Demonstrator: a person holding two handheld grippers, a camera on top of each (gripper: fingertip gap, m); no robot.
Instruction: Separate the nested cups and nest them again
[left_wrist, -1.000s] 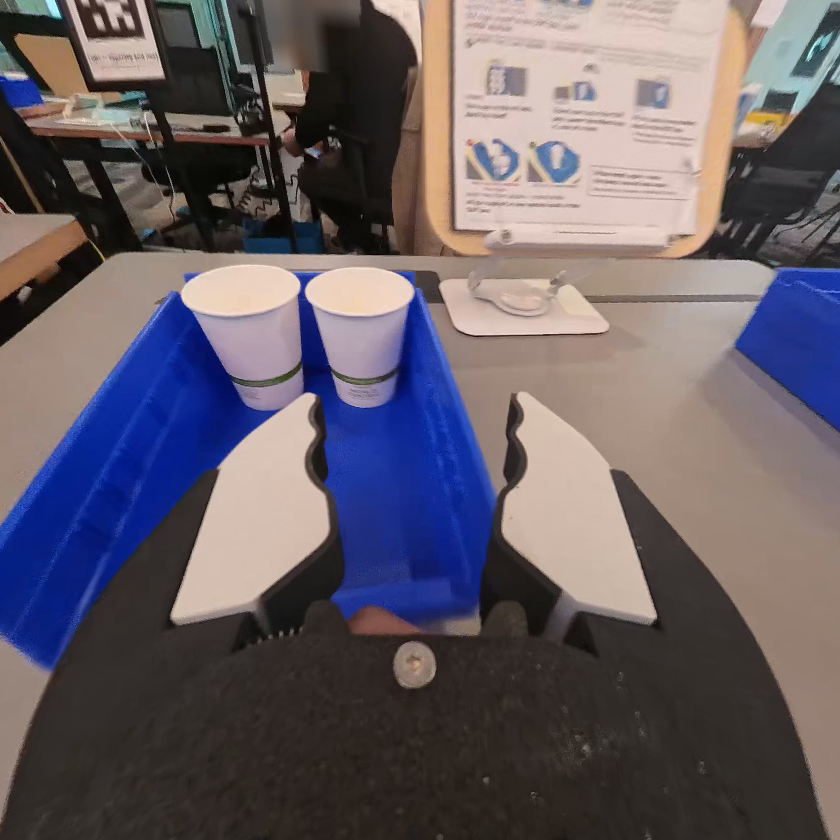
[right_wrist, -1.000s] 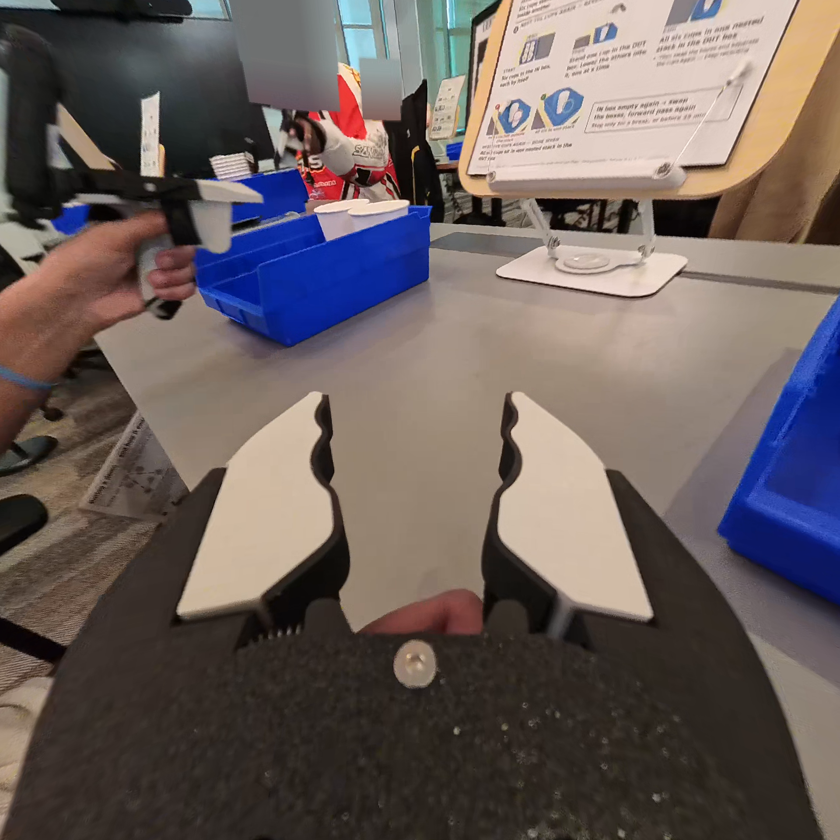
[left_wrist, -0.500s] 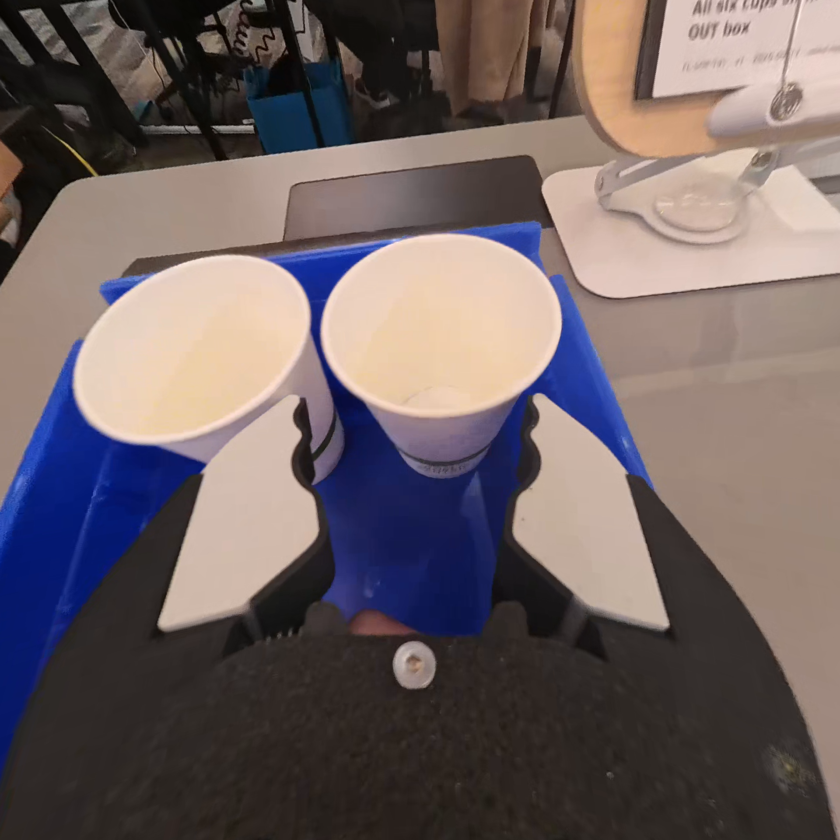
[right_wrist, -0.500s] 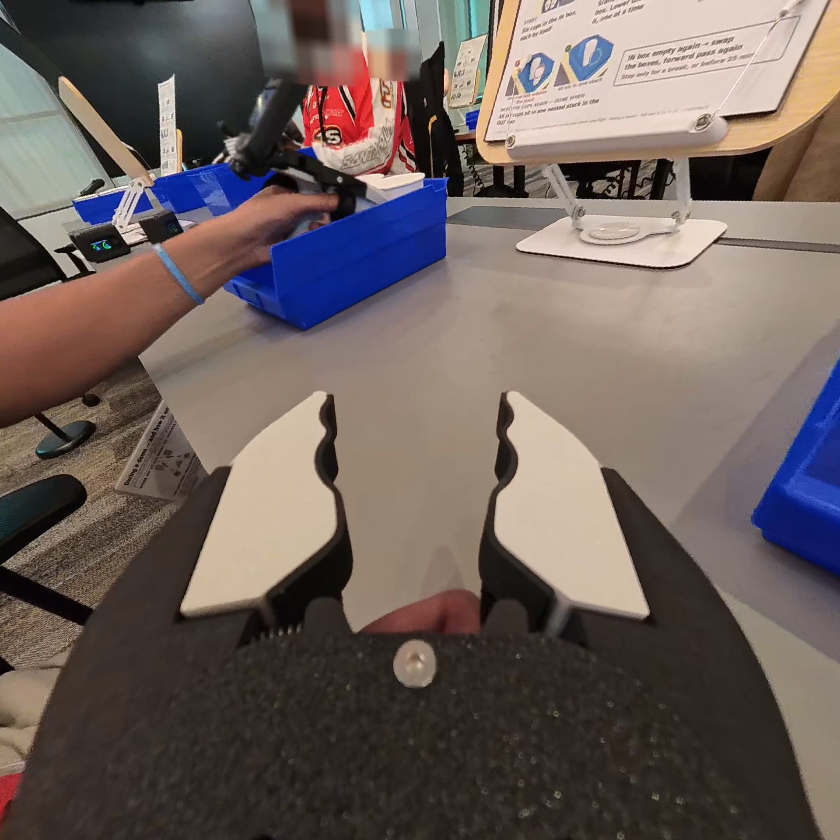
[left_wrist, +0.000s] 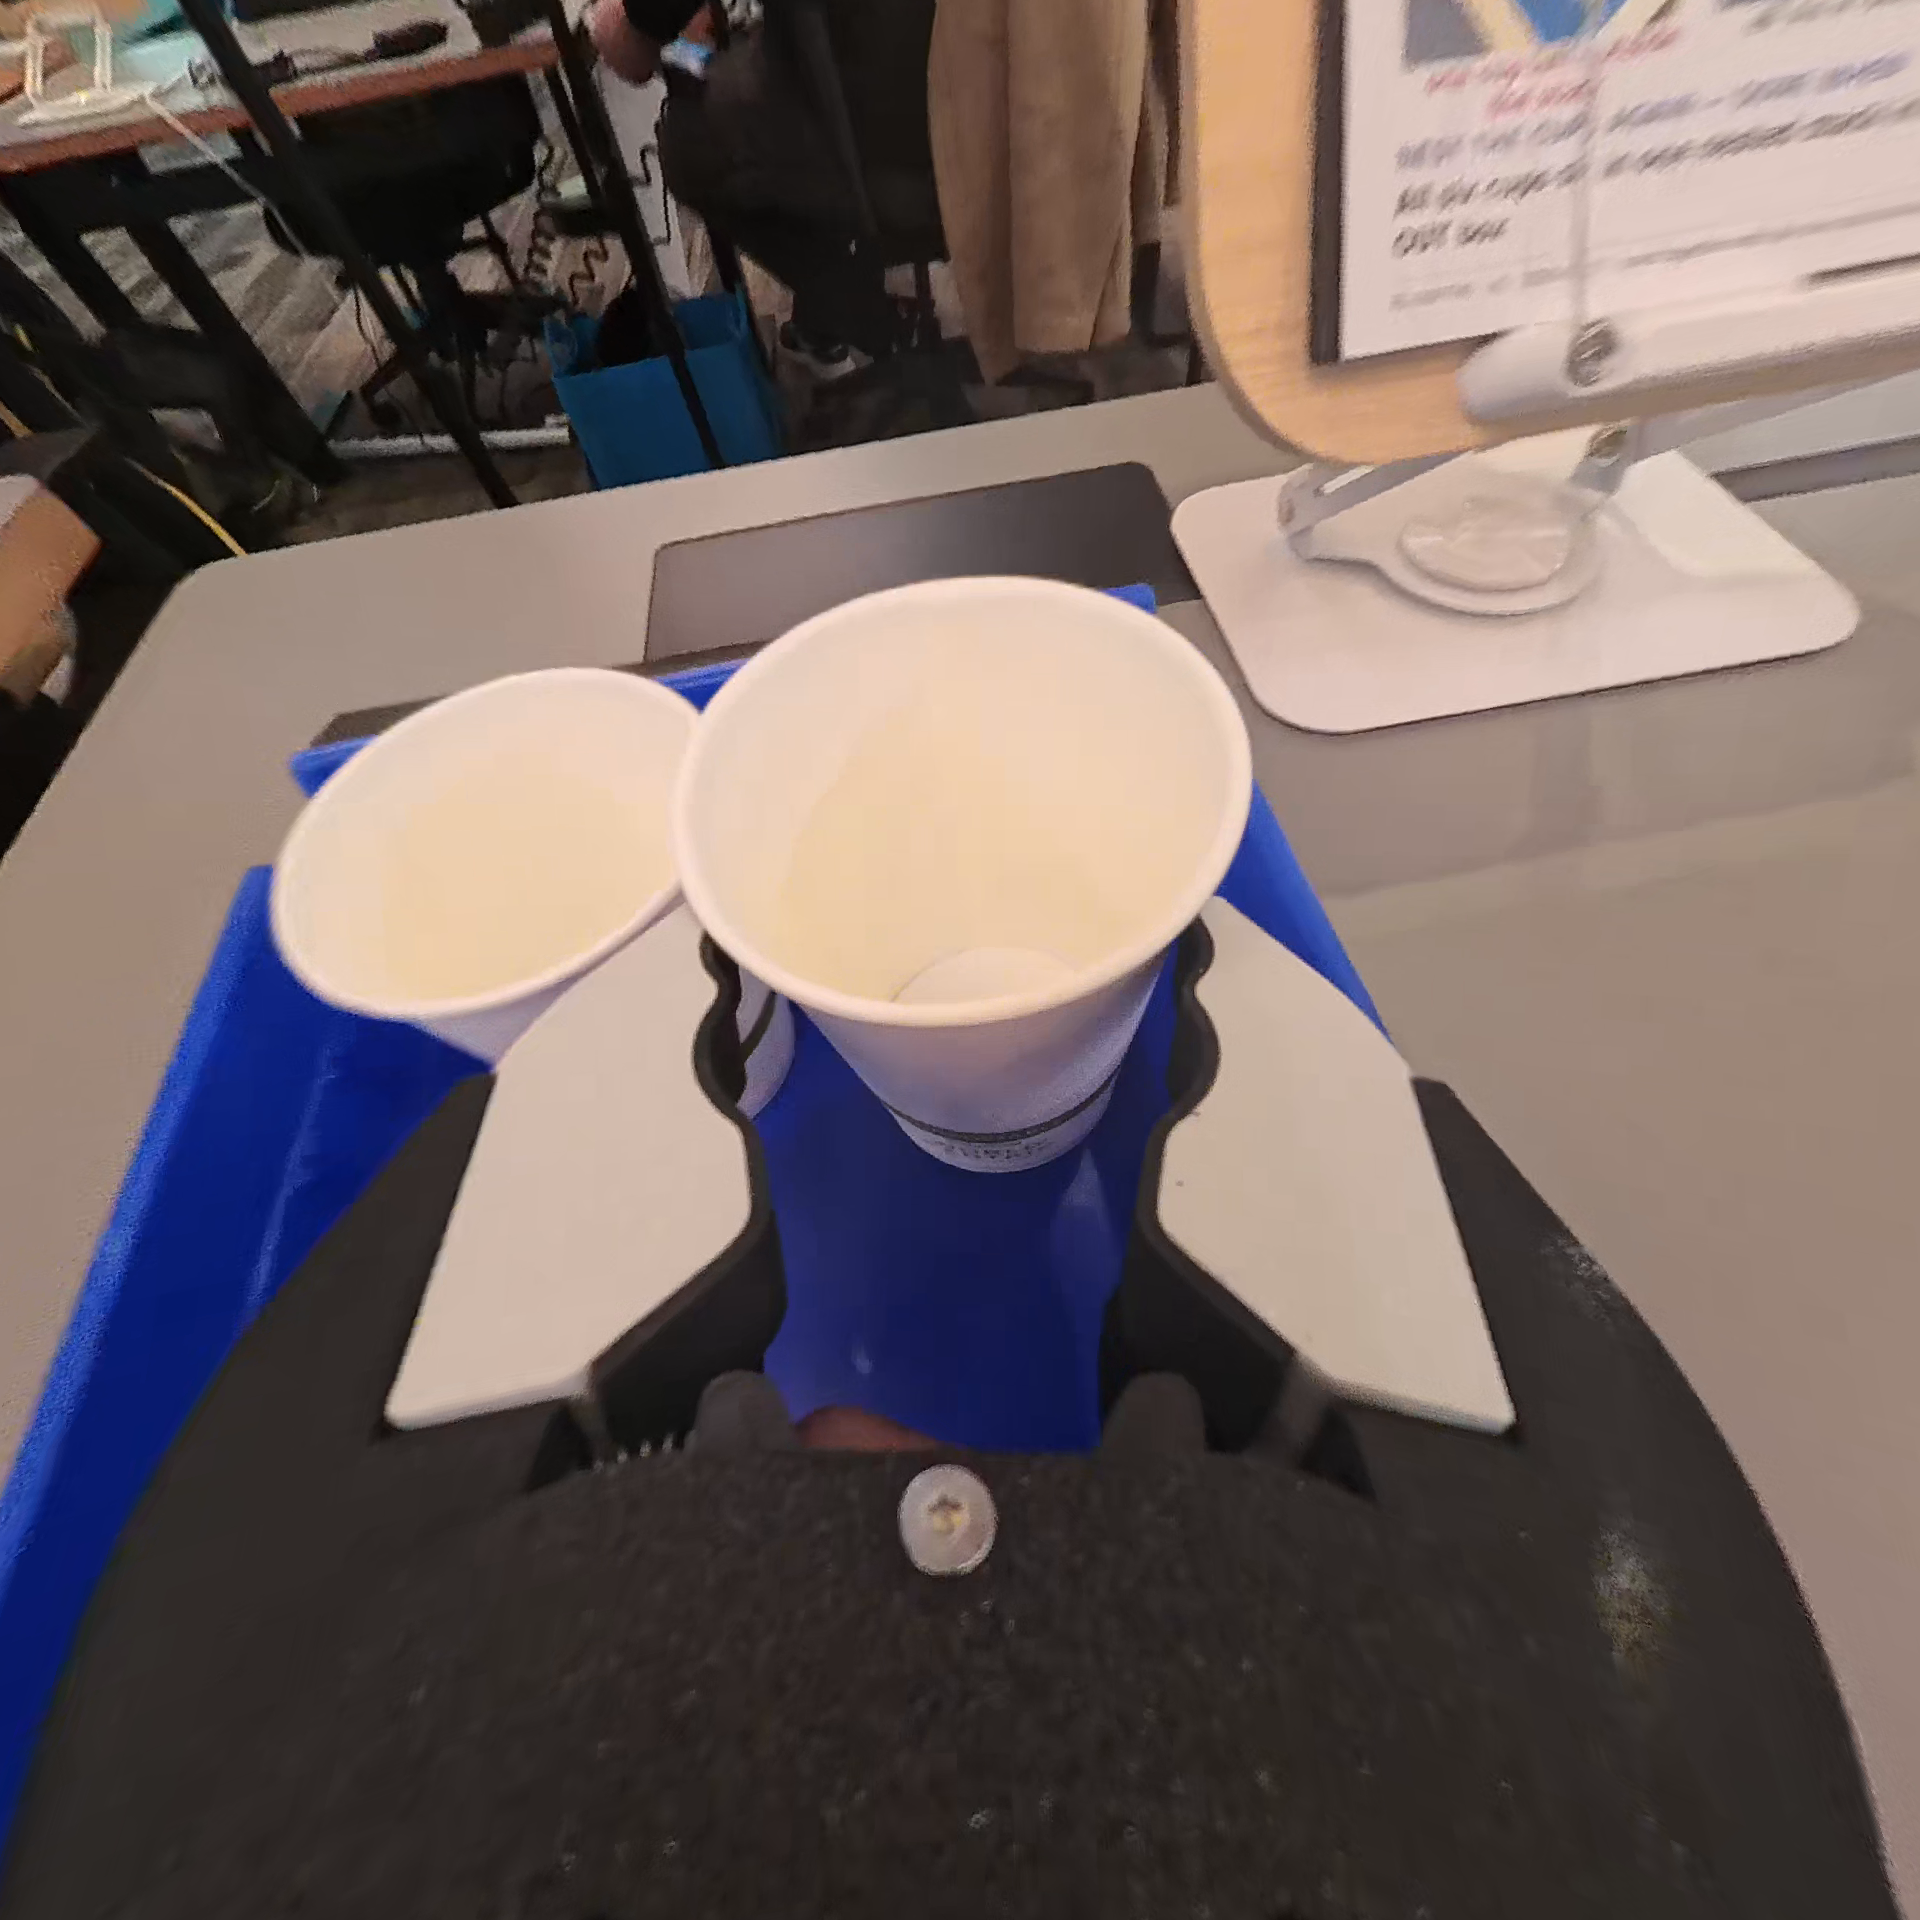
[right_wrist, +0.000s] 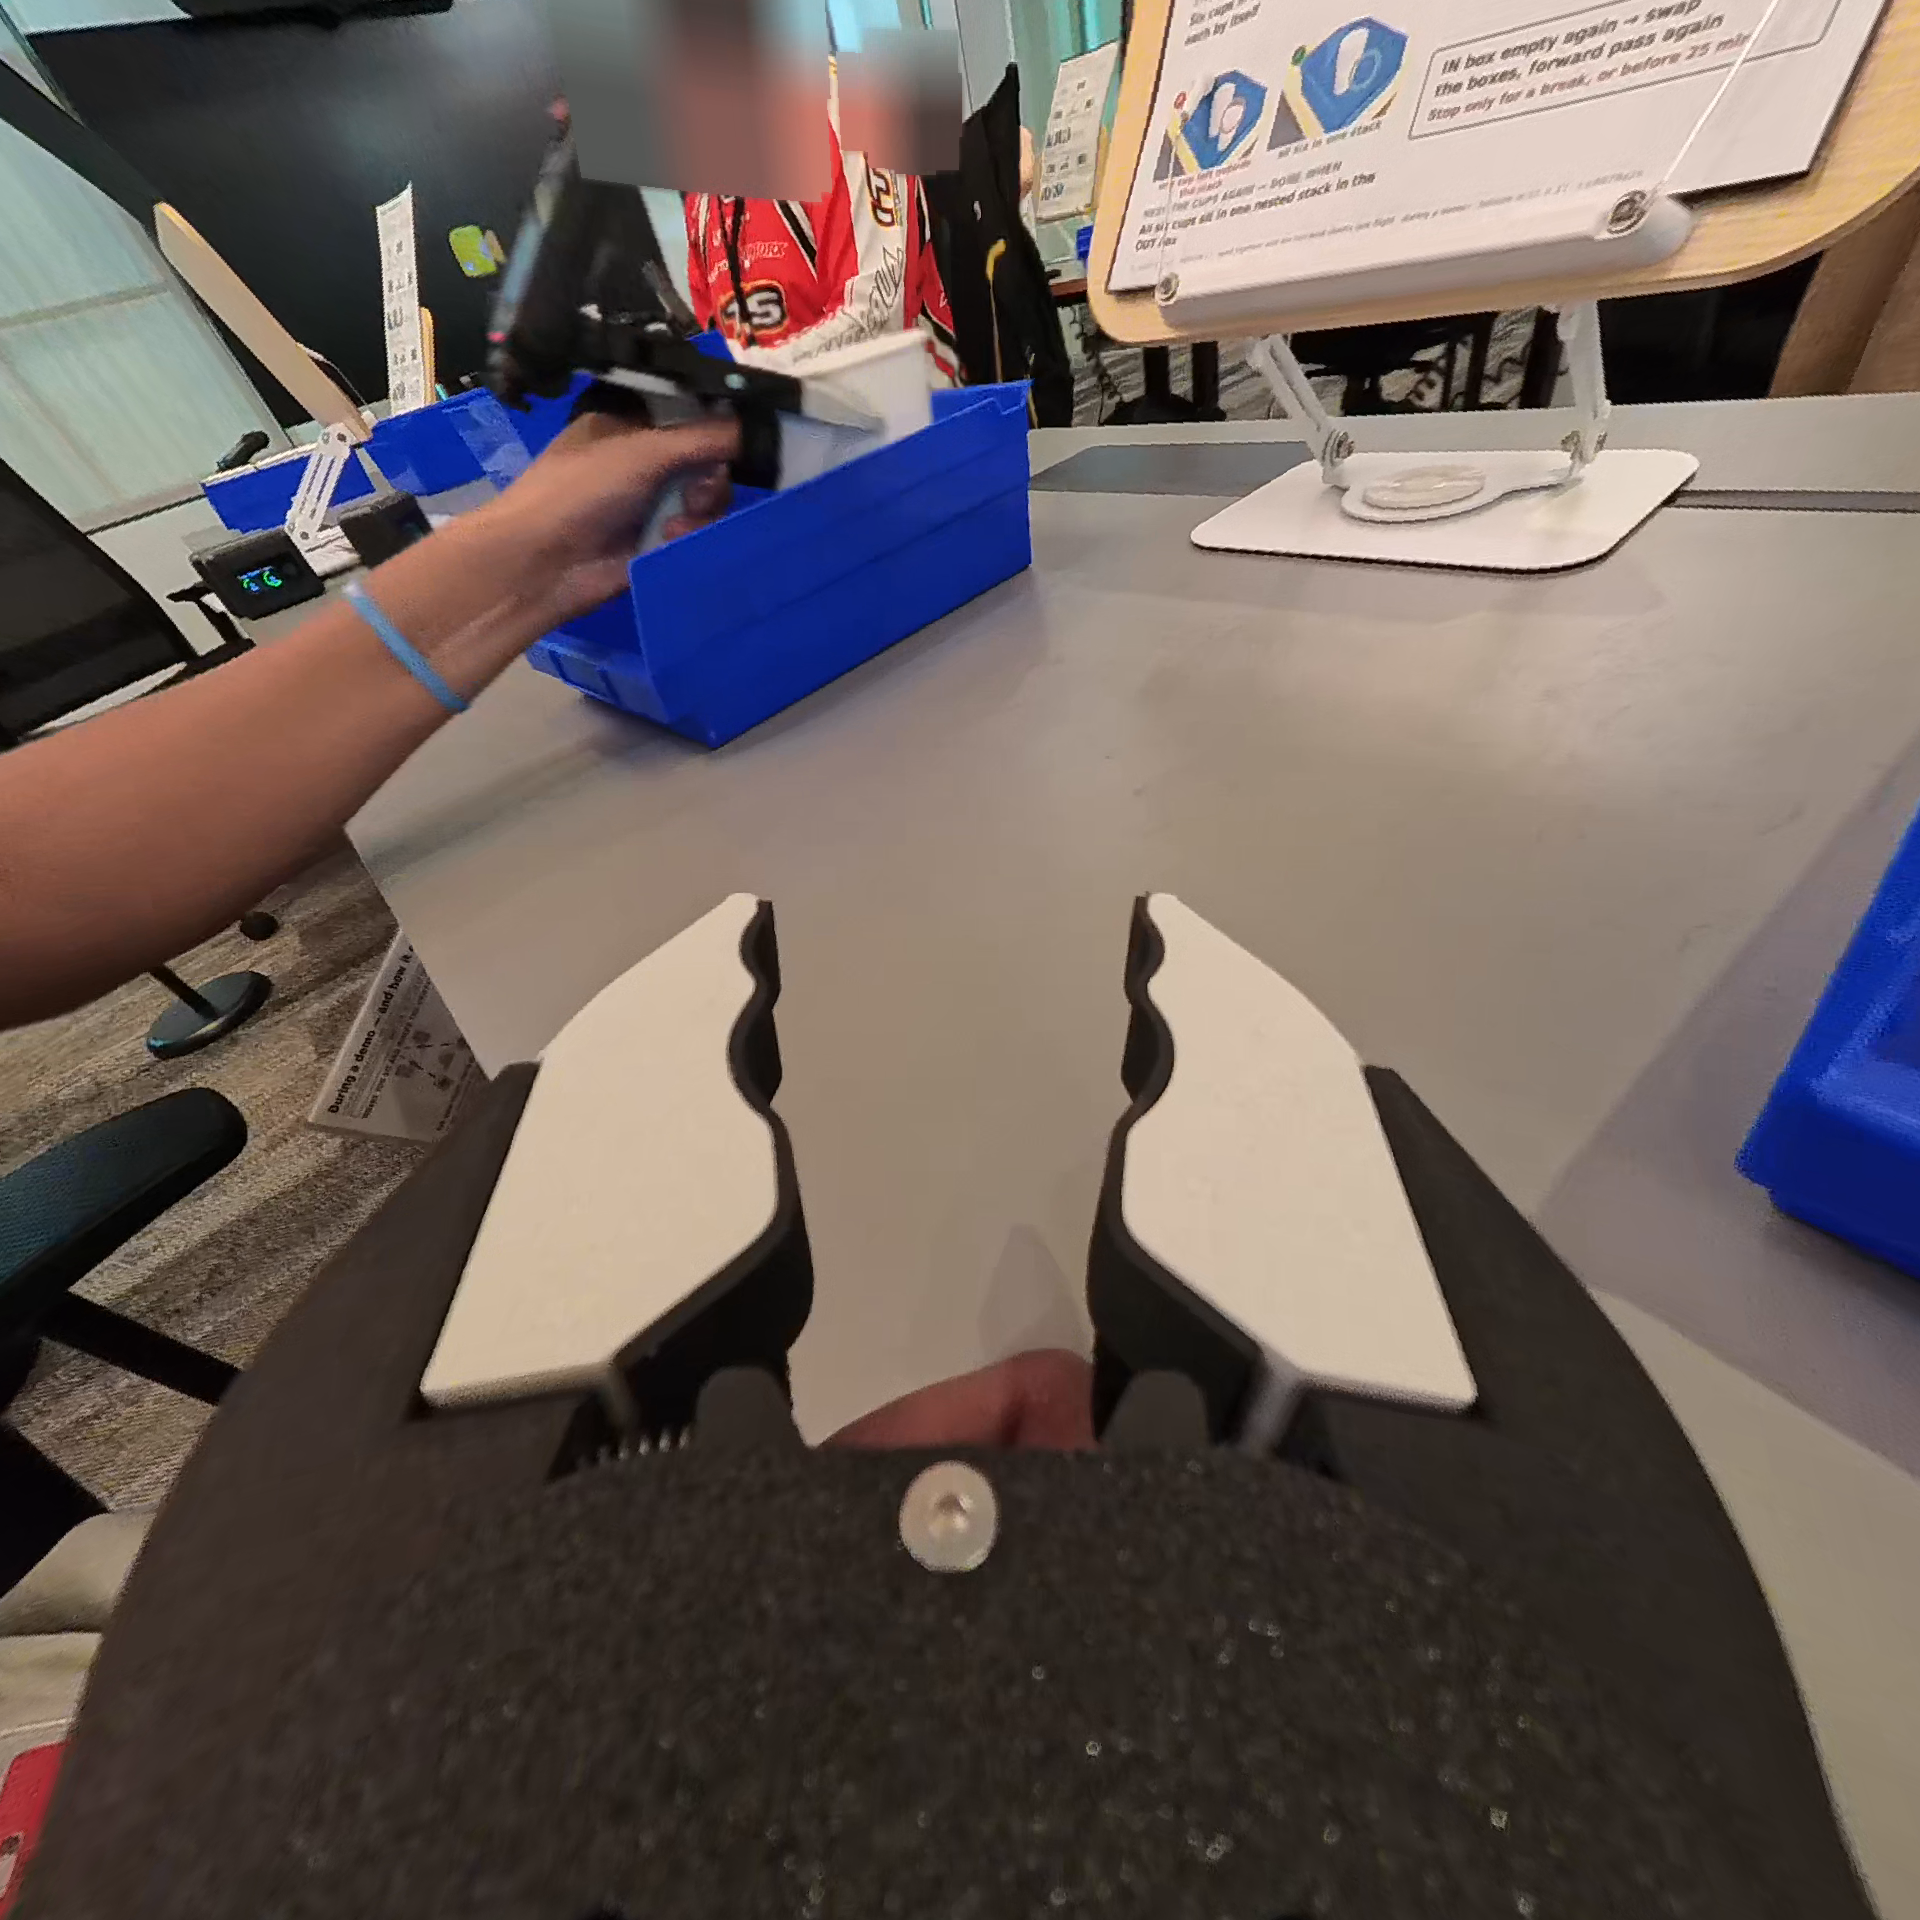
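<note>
Two white paper cups stand side by side at the far end of a blue bin (left_wrist: 208, 1143). In the left wrist view my left gripper (left_wrist: 956, 966) is open, with one finger on each side of the lower body of the right cup (left_wrist: 966, 831). The left finger sits between that cup and the left cup (left_wrist: 468, 852). The right wrist view shows the same bin (right_wrist: 831, 561), with the left gripper (right_wrist: 831, 410) at a cup (right_wrist: 878, 379). My right gripper (right_wrist: 951, 935) is open and empty above the grey table (right_wrist: 1247, 748).
A tilted instruction board on a white-based stand (left_wrist: 1507, 603) is behind and right of the bin. A black mat (left_wrist: 914, 520) lies behind the bin. A second blue bin (right_wrist: 1849, 1091) sits at my right. The table's left edge (right_wrist: 416, 831) is near a chair.
My left gripper has moved forward and down into the bin, and its open fingers now straddle the right cup. My right gripper has stayed open and nearly still.
</note>
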